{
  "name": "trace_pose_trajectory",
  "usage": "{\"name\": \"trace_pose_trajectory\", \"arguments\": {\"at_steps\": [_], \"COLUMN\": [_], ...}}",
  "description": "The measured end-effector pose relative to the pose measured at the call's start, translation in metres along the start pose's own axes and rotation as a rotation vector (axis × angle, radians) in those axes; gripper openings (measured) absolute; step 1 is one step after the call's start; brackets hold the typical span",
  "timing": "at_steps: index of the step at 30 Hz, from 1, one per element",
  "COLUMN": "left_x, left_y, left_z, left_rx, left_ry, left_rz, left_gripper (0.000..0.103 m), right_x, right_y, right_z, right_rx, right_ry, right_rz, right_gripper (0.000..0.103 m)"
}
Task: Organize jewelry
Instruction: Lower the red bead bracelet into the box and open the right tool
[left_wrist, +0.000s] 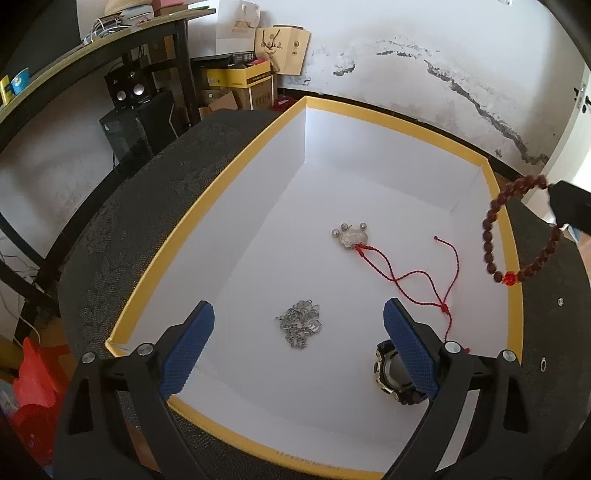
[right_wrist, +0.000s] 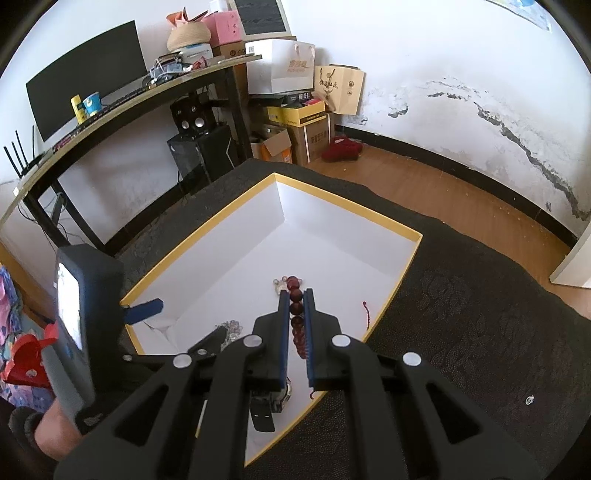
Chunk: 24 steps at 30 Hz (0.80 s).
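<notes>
A white box with a yellow rim (left_wrist: 236, 173) lies on a dark patterned cloth. Inside it lie a silver chain (left_wrist: 301, 326), a silver pendant on a red cord (left_wrist: 349, 236) and a black watch (left_wrist: 388, 373). My left gripper (left_wrist: 299, 332) is open and empty, low over the box's near end, its fingers either side of the chain. My right gripper (right_wrist: 296, 295) is shut on a dark red bead bracelet (right_wrist: 296, 317) and holds it in the air above the box's right rim; the bracelet also shows in the left wrist view (left_wrist: 517, 236), hanging as a loop.
The box (right_wrist: 402, 229) sits on the dark cloth (right_wrist: 480, 314). A small ring (left_wrist: 543, 364) lies on the cloth right of the box. A black desk (right_wrist: 122, 103), speakers and cardboard boxes (right_wrist: 306, 122) stand behind. A red bag (left_wrist: 33, 380) is at the left.
</notes>
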<state>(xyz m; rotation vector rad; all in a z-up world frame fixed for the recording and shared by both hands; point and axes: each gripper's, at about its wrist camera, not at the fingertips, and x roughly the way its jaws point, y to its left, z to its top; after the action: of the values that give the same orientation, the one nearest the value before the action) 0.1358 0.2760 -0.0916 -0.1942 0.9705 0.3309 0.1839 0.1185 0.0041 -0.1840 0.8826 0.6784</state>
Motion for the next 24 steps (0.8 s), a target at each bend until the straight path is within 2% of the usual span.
{"name": "trace_pose_trajectory", "arguments": {"at_steps": [7,9,12,17,24], "left_x": [-0.015,-0.015,-0.017,-0.018,-0.018], "left_y": [0.022,0.028,0.027,0.031,0.039], "left_z": [0.002,0.004,0.003,0.002,0.004], "left_rx": [-0.052,-0.081,-0.066,-0.08,-0.106], "left_ry": [-0.029,-0.025,-0.037,-0.037,-0.033], "left_rz": [0.004,-0.003,0.009,-0.003,-0.02], "left_gripper": [0.091,0.091,0.091,0.091,0.091], "right_x": [0.026,0.044,0.08,0.132,0.146], "right_y": [0.001,0.001,0.002,0.002,0.006], "right_z": [0.011,0.016,0.019,0.017,0.011], "right_rx": [-0.003,0.012,0.027,0.024,0.005], "right_ry": [0.04,0.076,0.152,0.256,0.267], "right_rz": [-0.005,0.002,-0.002,-0.052,-0.088], "right_gripper": [0.008,0.008,0.008,0.008,0.008]}}
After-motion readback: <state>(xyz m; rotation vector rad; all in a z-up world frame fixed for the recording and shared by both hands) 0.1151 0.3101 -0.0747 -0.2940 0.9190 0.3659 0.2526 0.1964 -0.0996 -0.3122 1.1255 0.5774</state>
